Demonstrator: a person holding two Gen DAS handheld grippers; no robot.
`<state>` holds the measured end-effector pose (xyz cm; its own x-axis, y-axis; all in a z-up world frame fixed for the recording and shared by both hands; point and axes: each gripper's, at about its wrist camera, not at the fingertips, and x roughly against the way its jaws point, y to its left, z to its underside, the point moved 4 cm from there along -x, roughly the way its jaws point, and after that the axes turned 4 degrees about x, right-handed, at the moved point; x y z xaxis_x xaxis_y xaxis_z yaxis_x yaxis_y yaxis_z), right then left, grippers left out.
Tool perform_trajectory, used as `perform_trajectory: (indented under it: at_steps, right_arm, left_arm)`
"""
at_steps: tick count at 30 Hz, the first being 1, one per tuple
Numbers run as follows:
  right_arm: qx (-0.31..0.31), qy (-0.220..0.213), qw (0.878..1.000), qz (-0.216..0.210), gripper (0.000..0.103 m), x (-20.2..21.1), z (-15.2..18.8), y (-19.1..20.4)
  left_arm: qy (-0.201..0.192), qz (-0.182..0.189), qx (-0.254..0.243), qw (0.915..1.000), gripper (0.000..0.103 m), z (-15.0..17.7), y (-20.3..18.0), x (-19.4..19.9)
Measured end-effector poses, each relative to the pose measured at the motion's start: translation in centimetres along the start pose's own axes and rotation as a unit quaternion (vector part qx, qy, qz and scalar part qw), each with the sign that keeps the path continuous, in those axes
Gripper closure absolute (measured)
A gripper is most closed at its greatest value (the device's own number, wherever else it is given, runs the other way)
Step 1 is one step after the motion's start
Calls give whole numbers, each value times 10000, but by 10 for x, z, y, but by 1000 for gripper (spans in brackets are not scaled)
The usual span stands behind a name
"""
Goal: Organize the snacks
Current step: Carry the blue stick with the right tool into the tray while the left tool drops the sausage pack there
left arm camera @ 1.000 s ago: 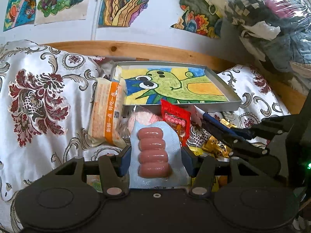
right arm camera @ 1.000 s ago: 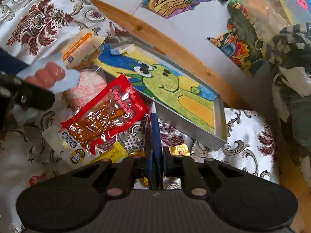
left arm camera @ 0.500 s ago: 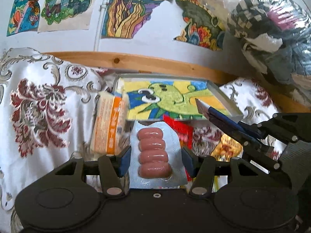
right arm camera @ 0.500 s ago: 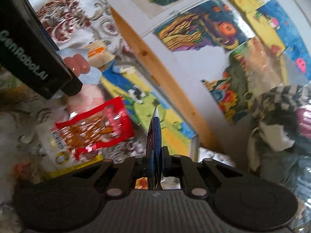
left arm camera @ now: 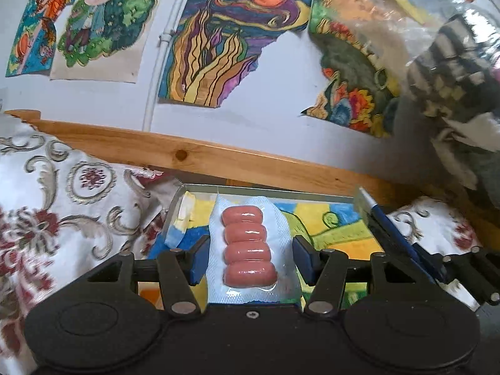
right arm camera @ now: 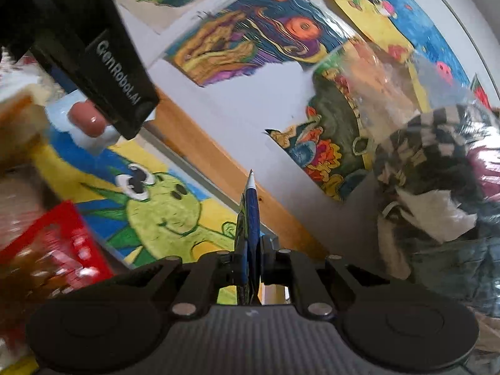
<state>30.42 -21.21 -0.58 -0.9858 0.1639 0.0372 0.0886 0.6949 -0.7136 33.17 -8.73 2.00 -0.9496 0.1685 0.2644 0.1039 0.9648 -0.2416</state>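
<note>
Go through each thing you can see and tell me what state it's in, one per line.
Left hand-held gripper: shut on the sausage pack.
Sausage pack: sealed, held above the tray.
Right hand-held gripper: shut on the blue packet.
Blue packet: held edge-on.
Tray: open, drawing inside.
Red snack bag: sealed, outside the tray.

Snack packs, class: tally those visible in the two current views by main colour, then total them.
Pale blue, sausage pack in the left gripper: 1
Dark blue, flat packet in the right gripper: 1
Red, pack beside the tray: 1
Orange and cream, blurred pack: 1
Total: 4
</note>
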Motion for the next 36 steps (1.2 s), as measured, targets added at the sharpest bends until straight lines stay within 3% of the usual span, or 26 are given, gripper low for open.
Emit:
perform_trajectory:
  at_steps: [10, 18, 20, 21, 26, 28, 31, 36]
  right_arm:
    - [-639, 386, 9969, -228, 94, -52, 24, 1]
    - [-979, 671, 9921, -406, 91, -63, 36, -1]
    - [-1037, 649, 9916, -426, 74, -61, 36, -2]
    - [-1074, 634, 9913, -426, 56, -59, 35, -3]
    - [-1343, 652, 9877, -455, 38, -57, 33, -12]
    - [-1548, 612, 9851, -439, 18, -52, 30, -19]
    - [-1805, 425, 9823, -272, 7, -38, 24, -34]
    - [-2108, 169, 9773, -103, 0, -12, 13, -61]
  left_arm:
    - [445, -295, 356, 9979, 45, 12, -4, -81]
    - [819, -394, 419, 9950, 42, 28, -5, -98]
    - [908, -392, 437, 9941, 41, 29, -4, -99]
    - [916, -407, 434, 9940, 40, 28, -4, -98]
    - [816, -332, 414, 9952, 26, 16, -6, -83]
    - [723, -274, 380, 9963, 17, 8, -9, -74]
    - [508, -311, 315, 9977, 3, -4, -14, -55]
    - [202, -321, 287, 9989, 1, -24, -17, -18]
